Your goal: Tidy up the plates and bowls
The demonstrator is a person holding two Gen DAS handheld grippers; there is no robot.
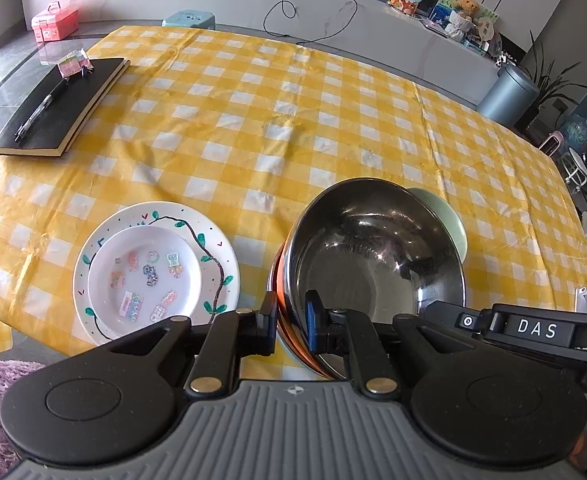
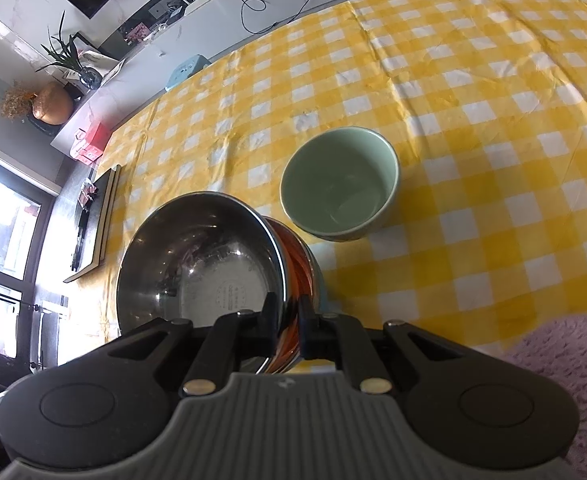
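Note:
A steel bowl (image 1: pixel 377 256) is held tilted above the yellow checked table. My left gripper (image 1: pixel 291 320) is shut on its near rim, one finger inside and one outside. My right gripper (image 2: pixel 287 326) is shut on the rim of the same steel bowl (image 2: pixel 201 264) from the other side. A green bowl (image 2: pixel 341 182) stands upright on the cloth just beyond the steel bowl; only its edge shows in the left wrist view (image 1: pixel 449 220). A small white plate with stickers (image 1: pixel 141 276) lies on a larger painted plate (image 1: pixel 213 240) at the left.
A black notebook (image 1: pixel 61 106) with a pen on it lies at the far left of the table. The checked tablecloth (image 1: pixel 293 100) stretches far back. A purple fluffy fabric (image 2: pixel 565 364) lies at the near table edge.

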